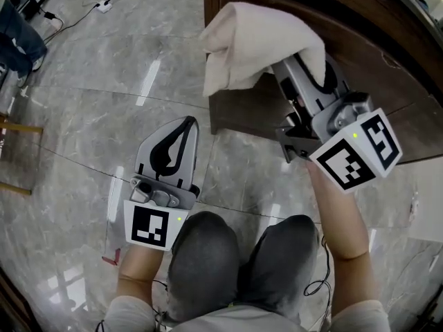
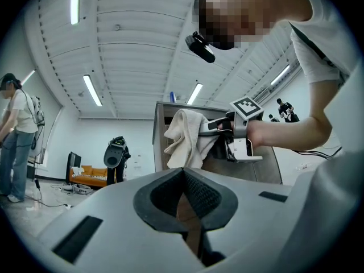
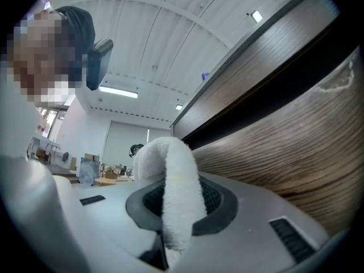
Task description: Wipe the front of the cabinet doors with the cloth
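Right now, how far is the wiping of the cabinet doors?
Done: the right gripper has the cloth clamped. In hand: the cloth is held at the cabinet door near its edge; contact is unclear. To do: the wiping itself, as no wiped area shows. The left gripper hangs shut and empty.

Floor (image 1: 90, 116): grey, marble-veined tile, polished, filling the left and lower parts of the head view.
Joints: thin dark lines cross the tiles from the left edge towards the centre.
Shine: pale streaks of ceiling light lie on the tiles at upper centre-left and at lower left.
Cabinet (image 1: 242, 113): dark brown wood, standing on the tiles at upper right, its near corner close to the frame's centre.
Cable (image 1: 77, 17): thin and dark, trailing loosely across the upper left.
Plug (image 1: 104, 6): small, white, on the tiles at top left, joined to the cable.
Wooden legs (image 1: 17, 126): brown, jutting in at the left edge.
Red scrap (image 1: 111, 259): lower left, too small to identify.
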The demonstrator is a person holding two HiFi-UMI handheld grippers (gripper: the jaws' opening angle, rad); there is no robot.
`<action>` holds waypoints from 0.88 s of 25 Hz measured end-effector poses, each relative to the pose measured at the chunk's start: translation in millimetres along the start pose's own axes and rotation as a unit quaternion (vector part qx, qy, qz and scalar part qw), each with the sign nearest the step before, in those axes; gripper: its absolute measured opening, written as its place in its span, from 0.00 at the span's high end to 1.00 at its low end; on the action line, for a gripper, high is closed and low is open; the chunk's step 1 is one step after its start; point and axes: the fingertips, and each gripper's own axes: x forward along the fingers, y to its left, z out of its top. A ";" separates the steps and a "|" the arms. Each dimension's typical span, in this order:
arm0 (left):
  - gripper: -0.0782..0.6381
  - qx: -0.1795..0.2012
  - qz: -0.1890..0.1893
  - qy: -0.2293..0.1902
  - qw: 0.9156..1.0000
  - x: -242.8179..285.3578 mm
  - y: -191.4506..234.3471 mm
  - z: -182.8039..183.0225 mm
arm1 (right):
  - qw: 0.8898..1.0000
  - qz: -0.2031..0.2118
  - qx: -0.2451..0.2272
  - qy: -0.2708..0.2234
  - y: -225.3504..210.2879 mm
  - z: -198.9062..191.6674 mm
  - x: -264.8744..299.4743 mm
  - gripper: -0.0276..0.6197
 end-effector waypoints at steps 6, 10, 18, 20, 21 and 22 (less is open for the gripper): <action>0.88 0.005 -0.005 -0.003 1.000 6.0 -16.0 5.7 | 1.000 -0.015 -0.018 -0.001 -18.9 13.2 -30.9 0.85; 0.88 0.009 -0.007 0.002 1.000 7.9 -20.4 3.7 | 1.000 -0.017 -0.024 -0.002 -26.3 16.1 -41.9 0.85; 0.88 0.023 -0.008 0.010 1.000 13.9 -26.2 2.2 | 1.000 -0.030 0.000 -0.001 -51.1 5.5 -67.8 0.85; 0.88 0.024 -0.010 0.008 1.000 18.6 -33.8 5.1 | 0.999 -0.033 -0.001 0.003 -57.3 7.6 -77.4 0.85; 0.88 0.023 -0.011 0.007 1.000 20.9 -37.0 5.6 | 0.999 -0.035 -0.003 0.004 -59.7 9.3 -81.4 0.85; 0.88 0.022 -0.013 0.007 1.000 22.8 -39.8 5.6 | 0.999 -0.037 -0.006 0.005 -61.6 10.9 -84.8 0.85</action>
